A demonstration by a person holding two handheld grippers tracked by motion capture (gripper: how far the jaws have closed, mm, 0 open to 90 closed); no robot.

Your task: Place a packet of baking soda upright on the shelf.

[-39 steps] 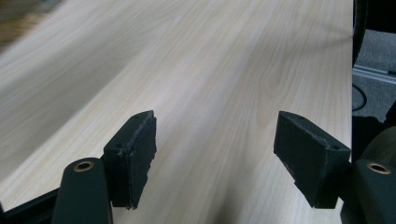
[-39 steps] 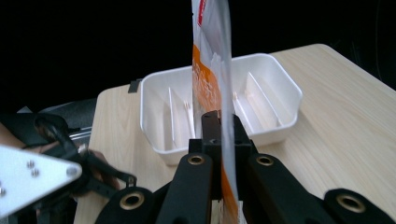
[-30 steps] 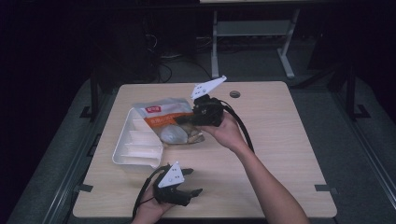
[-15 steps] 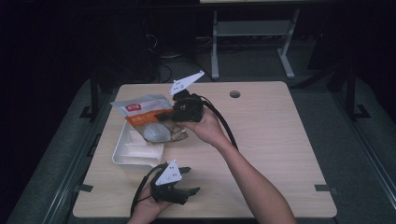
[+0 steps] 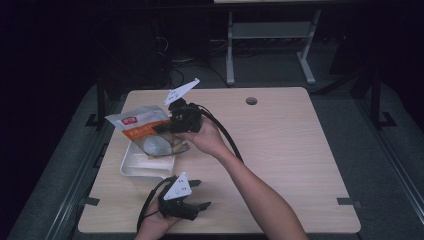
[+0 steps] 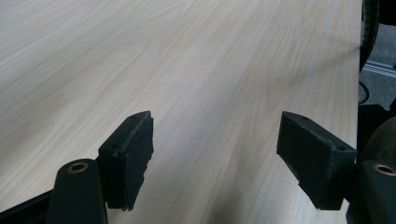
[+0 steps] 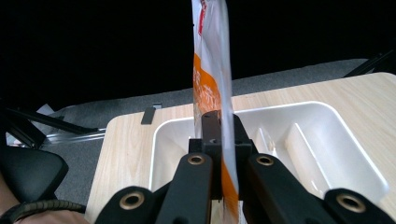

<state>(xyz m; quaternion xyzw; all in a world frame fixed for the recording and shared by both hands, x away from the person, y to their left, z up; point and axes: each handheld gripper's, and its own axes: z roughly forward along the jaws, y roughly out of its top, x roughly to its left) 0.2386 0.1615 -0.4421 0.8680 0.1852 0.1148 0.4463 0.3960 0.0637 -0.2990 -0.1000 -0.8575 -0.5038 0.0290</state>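
My right gripper (image 5: pixel 164 128) is shut on an orange-and-white plastic bag (image 5: pixel 136 125) and holds it above the white compartment tray (image 5: pixel 131 169) at the table's left. In the right gripper view the bag (image 7: pixel 210 56) stands edge-on, pinched between the jaws of my right gripper (image 7: pixel 217 135), with the tray (image 7: pixel 327 121) beneath and behind it. The bag's clear lower part hangs over the tray. My left gripper (image 5: pixel 202 194) rests near the table's front edge with nothing in it. In its own view my left gripper (image 6: pixel 215 149) stands open over bare wood.
A round cable hole (image 5: pixel 251 100) lies at the table's back right. The right gripper's black cable (image 5: pixel 225 136) trails along the forearm. A metal stand (image 5: pixel 270 35) is on the floor behind the table. The wooden table (image 5: pixel 300 165) has bare room on its right half.
The right gripper has carried the bag leftward, from the tray's right side to over the tray's far left. The left gripper has stayed put.
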